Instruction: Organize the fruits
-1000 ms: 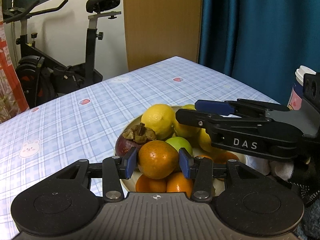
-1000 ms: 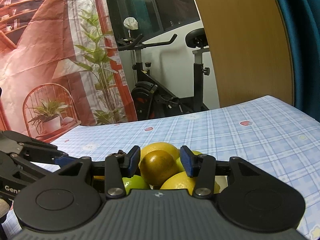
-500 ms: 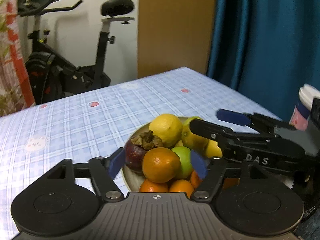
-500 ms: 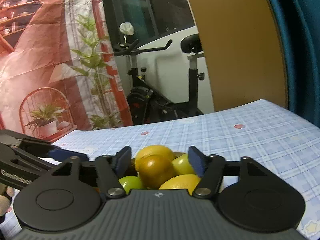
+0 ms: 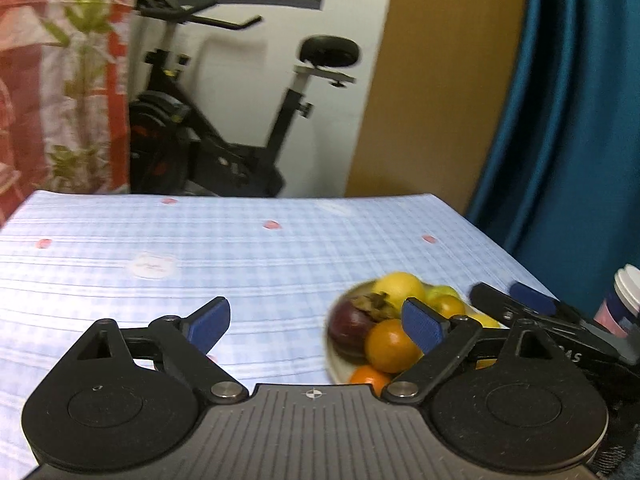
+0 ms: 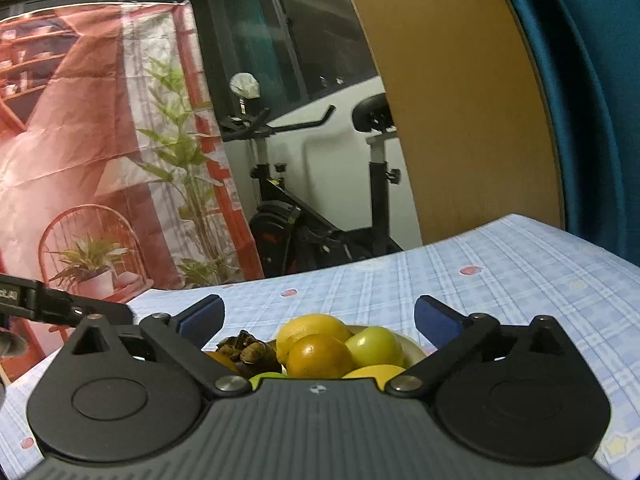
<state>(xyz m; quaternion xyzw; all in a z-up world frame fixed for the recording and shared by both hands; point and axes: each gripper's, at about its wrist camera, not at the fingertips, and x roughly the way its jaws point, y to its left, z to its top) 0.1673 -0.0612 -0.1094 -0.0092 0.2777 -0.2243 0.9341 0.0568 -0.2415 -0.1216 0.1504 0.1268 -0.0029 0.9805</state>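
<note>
Left hand-held gripper: jaws spread wide, nothing between the blue pads, only bare checked cloth of the table ahead of it; its right pad overlaps the near edge of the fruit pile in the left wrist view

Right hand-held gripper: jaws spread wide, holding nothing; the fruit pile sits low between the two pads, touching neither

Plate: pale, shallow, on the table toward its right side, heaped with fruit; rim also seen at the far right of the pile

Fruits on the plate:
- mangosteen, dark purple, dry brown calyx on top, at the left of the pile
- orange, beside the mangosteen, on the near side
- second orange, lower, at the plate's near edge
- lemon, at the far side
- brownish-orange fruit, on top of the pile, in front of a lemon in the right wrist view
- green fruit, just beside it on the right

Paper cup: white lid, at the table's right edge, behind the right gripper's body

Exercise bike: beyond the table's far edge, against the wall
</note>
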